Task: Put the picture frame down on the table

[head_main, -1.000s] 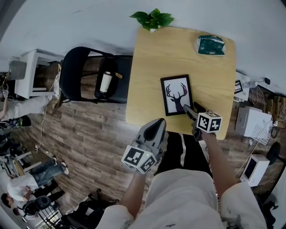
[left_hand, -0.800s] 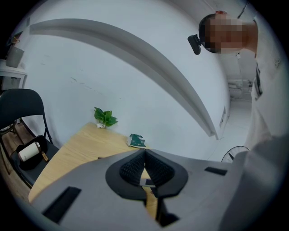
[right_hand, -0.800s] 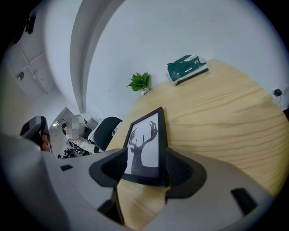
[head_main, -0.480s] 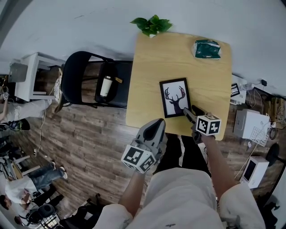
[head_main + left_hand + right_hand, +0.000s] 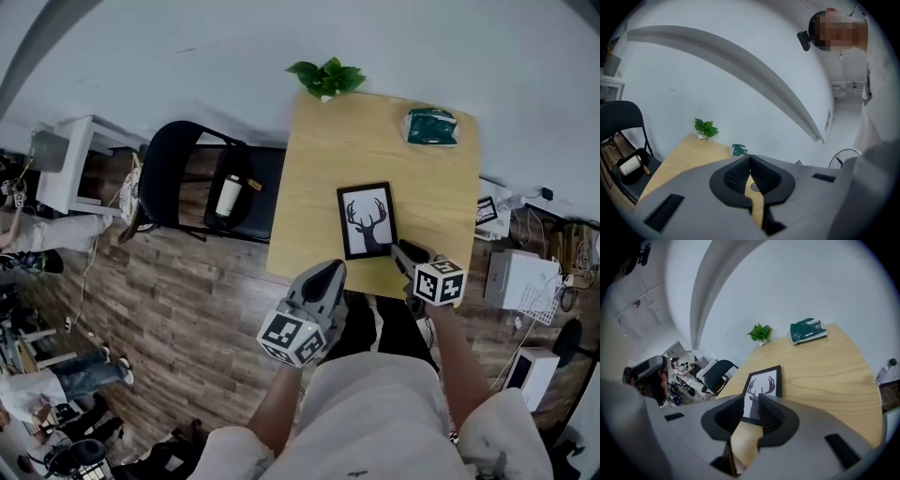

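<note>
Tabletop of light wood (image 5: 375, 141), rectangular with rounded corners, stands against a plain white wall (image 5: 234, 37) on a floor of brown wooden planks (image 5: 187, 281). A small green leafy plant (image 5: 328, 77) sits at the table's far left corner and a dark green packet (image 5: 431, 127) lies near its far right corner. A black folding chair (image 5: 173, 159) stands just beside the table's left edge, with a white cylindrical bottle (image 5: 228, 195) lying on its seat. White boxes and cables crowd the floor to the right of the table.

The black rectangular picture frame with a dark antlered-deer silhouette on white (image 5: 367, 220) lies flat on the table, in its near half and well apart from the plant and the packet. The right gripper (image 5: 397, 249) points at the frame's near right corner. In the right gripper view its jaws stand spread, and the frame's near edge shows in the gap at their tips; whether they touch it cannot be told.

The left gripper (image 5: 330, 272) has its jaws pressed together with nothing between them. It hangs over the table's near edge, left of the frame and apart from it. Both bare forearms reach forward from the person's body, the right one farther, each ending in a grey gripper with a marker cube.
</note>
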Action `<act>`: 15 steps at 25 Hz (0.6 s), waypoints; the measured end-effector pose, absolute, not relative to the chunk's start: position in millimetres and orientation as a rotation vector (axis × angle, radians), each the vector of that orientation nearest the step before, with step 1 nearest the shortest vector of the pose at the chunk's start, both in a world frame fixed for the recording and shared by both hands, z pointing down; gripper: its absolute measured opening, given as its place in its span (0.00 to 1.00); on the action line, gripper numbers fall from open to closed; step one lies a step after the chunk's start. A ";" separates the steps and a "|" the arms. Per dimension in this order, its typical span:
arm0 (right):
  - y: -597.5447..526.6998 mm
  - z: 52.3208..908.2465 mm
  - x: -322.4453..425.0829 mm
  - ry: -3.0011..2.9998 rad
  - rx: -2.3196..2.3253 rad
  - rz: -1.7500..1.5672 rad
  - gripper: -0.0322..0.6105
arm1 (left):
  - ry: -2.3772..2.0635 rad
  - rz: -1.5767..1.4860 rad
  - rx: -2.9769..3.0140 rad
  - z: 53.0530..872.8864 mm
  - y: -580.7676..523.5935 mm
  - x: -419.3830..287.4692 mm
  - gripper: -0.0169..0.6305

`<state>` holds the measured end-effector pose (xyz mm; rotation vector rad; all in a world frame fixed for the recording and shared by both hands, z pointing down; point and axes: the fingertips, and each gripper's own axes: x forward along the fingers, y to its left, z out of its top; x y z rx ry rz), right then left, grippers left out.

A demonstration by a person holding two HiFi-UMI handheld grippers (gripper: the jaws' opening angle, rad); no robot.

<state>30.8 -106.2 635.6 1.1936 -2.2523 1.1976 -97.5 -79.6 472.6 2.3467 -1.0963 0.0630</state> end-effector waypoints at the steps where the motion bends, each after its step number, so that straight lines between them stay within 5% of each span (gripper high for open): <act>1: -105.2 630.3 31.4 -2.259 1.196 1.189 0.19 | -1.099 0.062 2.349 470.5 -78.7 -97.6 0.04; 15: -92.9 565.5 44.6 -2.340 1.251 1.015 0.05 | -1.115 0.067 2.405 448.5 -65.6 -96.1 0.04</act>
